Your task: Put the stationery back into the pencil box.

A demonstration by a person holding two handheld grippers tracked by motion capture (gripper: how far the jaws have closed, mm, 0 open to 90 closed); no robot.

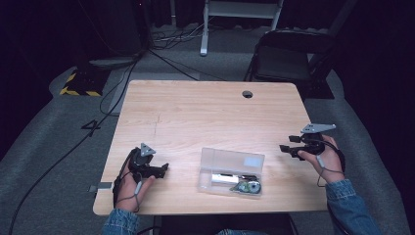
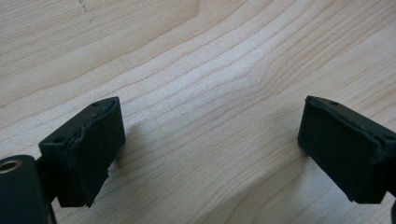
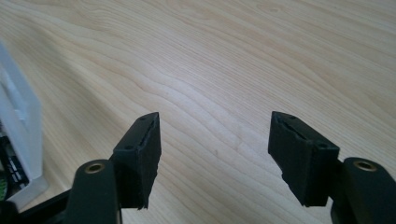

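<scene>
Box: we are seeing a clear plastic rectangular box point(image 1: 231, 171) lying on the light wooden table point(image 1: 205, 112), near its front edge, small items inside.
Left gripper point(image 1: 165, 168): resting just left of the box, jaws standing wide, holding nothing.
Right gripper point(image 1: 283, 148): hovering right of the box, apart from it, jaws partly spread, empty.
</scene>
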